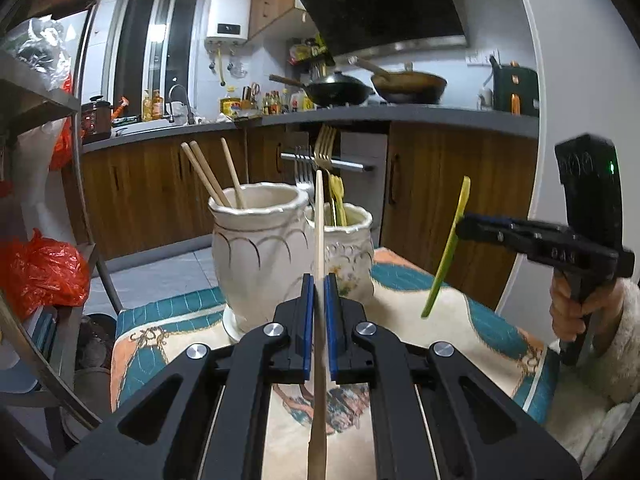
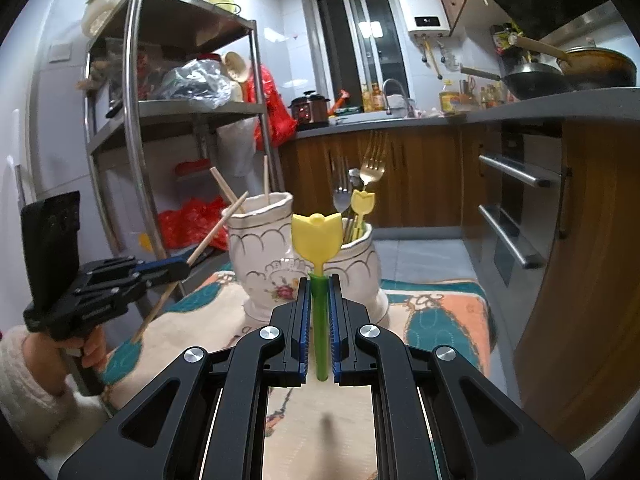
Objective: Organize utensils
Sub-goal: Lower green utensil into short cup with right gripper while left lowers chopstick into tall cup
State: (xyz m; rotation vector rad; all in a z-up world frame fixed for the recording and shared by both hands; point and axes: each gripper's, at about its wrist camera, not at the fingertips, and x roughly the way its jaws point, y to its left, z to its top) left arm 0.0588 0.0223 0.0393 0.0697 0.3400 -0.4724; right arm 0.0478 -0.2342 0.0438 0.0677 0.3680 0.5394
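My left gripper [image 1: 319, 280] is shut on a wooden chopstick [image 1: 319, 216] that stands upright in front of two white ceramic jars. The larger jar [image 1: 256, 252] holds several chopsticks [image 1: 208, 176]. The smaller jar [image 1: 352, 256] holds forks [image 1: 325, 144] and a yellow tulip-topped utensil. My right gripper [image 2: 319, 280] is shut on the green stem of a yellow tulip-topped utensil [image 2: 316, 236], held upright before the smaller jar [image 2: 360, 268]. The larger jar [image 2: 264, 256] is to its left. The left gripper [image 2: 182, 270] with its chopstick [image 2: 192, 260] shows at left. The right gripper [image 1: 460, 228] shows at right.
The jars stand on a patterned teal and orange cloth [image 1: 460, 320] over a small table. A metal shelf rack [image 2: 168, 120] with bags stands to the left. Kitchen counter and wooden cabinets [image 1: 440, 184] lie behind, with woks [image 1: 340, 88] on the stove.
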